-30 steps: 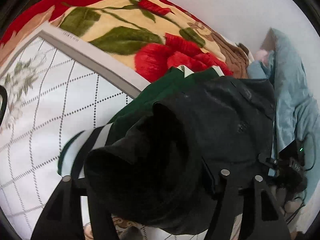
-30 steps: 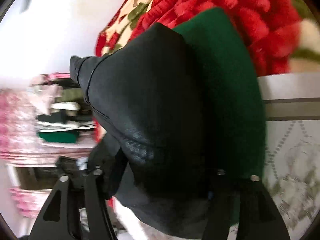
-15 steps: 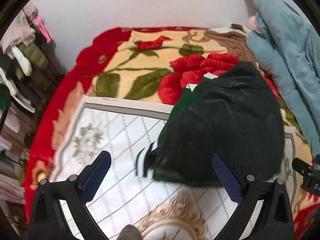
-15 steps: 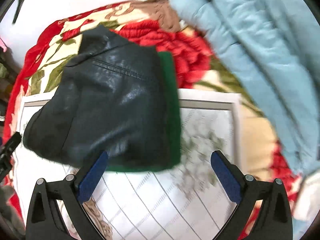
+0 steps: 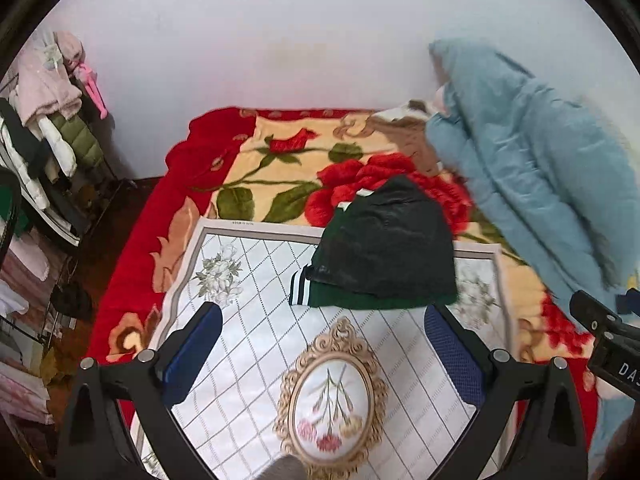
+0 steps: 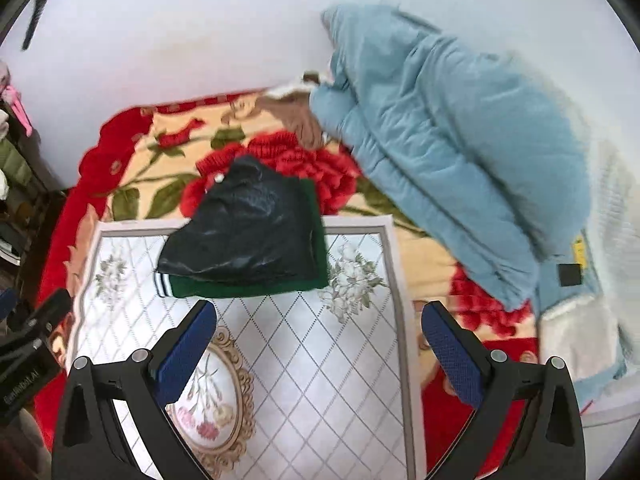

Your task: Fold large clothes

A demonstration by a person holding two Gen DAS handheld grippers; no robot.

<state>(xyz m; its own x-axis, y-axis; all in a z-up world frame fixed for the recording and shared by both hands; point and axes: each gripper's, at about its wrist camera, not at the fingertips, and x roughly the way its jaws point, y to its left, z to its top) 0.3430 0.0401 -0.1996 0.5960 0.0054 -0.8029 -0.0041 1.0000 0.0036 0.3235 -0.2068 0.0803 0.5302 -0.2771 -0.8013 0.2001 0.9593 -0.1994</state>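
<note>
**A:** What is the biggest thing in view, and where does the clothing sit?

**B:** A bed covered by a red and cream fleece blanket with a large rose pattern [image 5: 256, 168]. Over its near half lies a white quilted mat with a grey diamond grid and a gold-framed flower medallion [image 5: 256, 320]. At the right, a bulky pale blue padded coat [image 5: 532, 176] is heaped against the wall, unfolded.

**A:** And the garment being worked on?

**B:** A black leather-look jacket with dark green knit body and white-striped cuff [image 5: 384, 252] rests as a compact folded bundle at the far edge of the mat, partly over the blanket. In the right wrist view the same bundle [image 6: 248, 232] looks squared, green hem toward the camera.

**A:** Are the tools holding anything?

**B:** No. The left tool [image 5: 320, 344] has its blue-padded jaws spread wide, empty, hovering over the mat short of the bundle. The right tool [image 6: 320, 344] is likewise spread wide and empty.

**A:** So how far along is the task?

**B:** I judge the jacket's folding finished or nearly so. The blue coat appears untouched, so it is likely what remains.
</note>
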